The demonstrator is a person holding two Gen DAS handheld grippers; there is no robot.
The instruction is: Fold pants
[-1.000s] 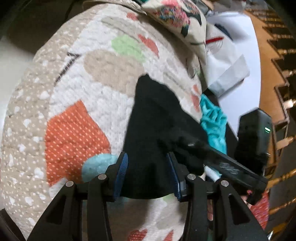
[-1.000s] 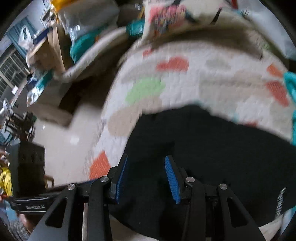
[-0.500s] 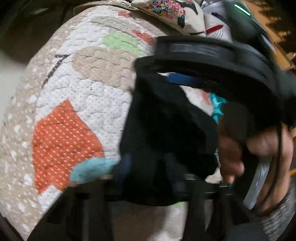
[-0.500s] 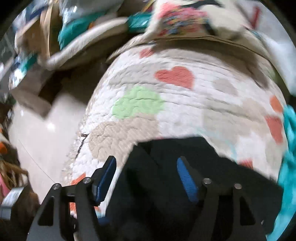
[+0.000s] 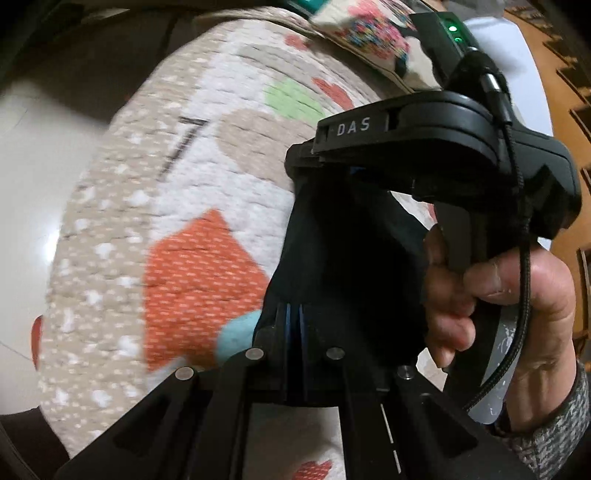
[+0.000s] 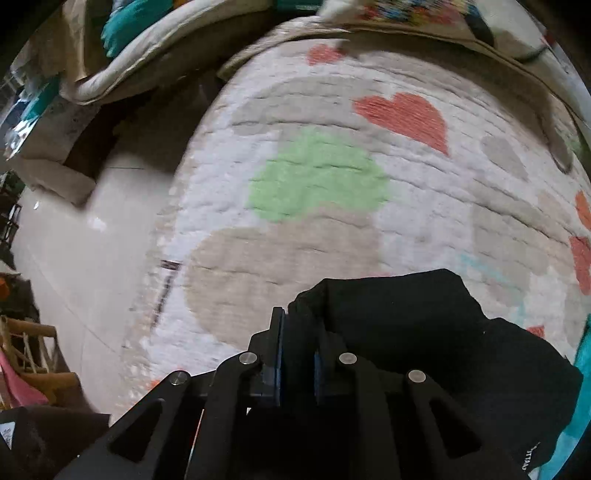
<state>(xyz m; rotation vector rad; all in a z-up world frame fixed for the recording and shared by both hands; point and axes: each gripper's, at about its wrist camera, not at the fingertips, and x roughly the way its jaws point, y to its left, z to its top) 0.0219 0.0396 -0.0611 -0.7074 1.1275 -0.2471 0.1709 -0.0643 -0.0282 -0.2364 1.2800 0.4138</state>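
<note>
On the quilted bed cover, nearest the cameras: the left gripper (image 5: pixel 293 325) has its blue pads pressed almost together, pinching a thin edge of the black pants (image 5: pixel 347 266). The right gripper (image 6: pixel 297 354) is likewise clamped, a bunched fold of the same pants (image 6: pixel 424 332) caught between its blue pads.

In the left wrist view the right-hand tool sits directly ahead, body lettered "DAS", green light lit on top. A bare hand (image 5: pixel 498 306) wraps its grip; grey knit cuff at the wrist; braided black cable running down past the knuckles. The black cloth hangs between the two tools, lifted off the cover on that side.

In the right wrist view the rest of the pants lies heaped to the right on the quilt (image 6: pixel 332 229), with small white lettering near the bottom edge, too small to read. A teal cloth (image 6: pixel 583 369) touches the pants' right side.

Quilt: white and beige, stitched in rows, printed with hearts in orange, red, green and beige, plus a pale blue patch just beside the left pads. At the far edge lies a floral pillow (image 5: pixel 369 26).

Beyond the bed: pale glossy floor (image 6: pixel 74 240) to the left, a rumpled beige blanket with teal fabric heaped on it, and cardboard boxes (image 6: pixel 48 170) on the floor. Wooden furniture shows at the right of the left wrist view.
</note>
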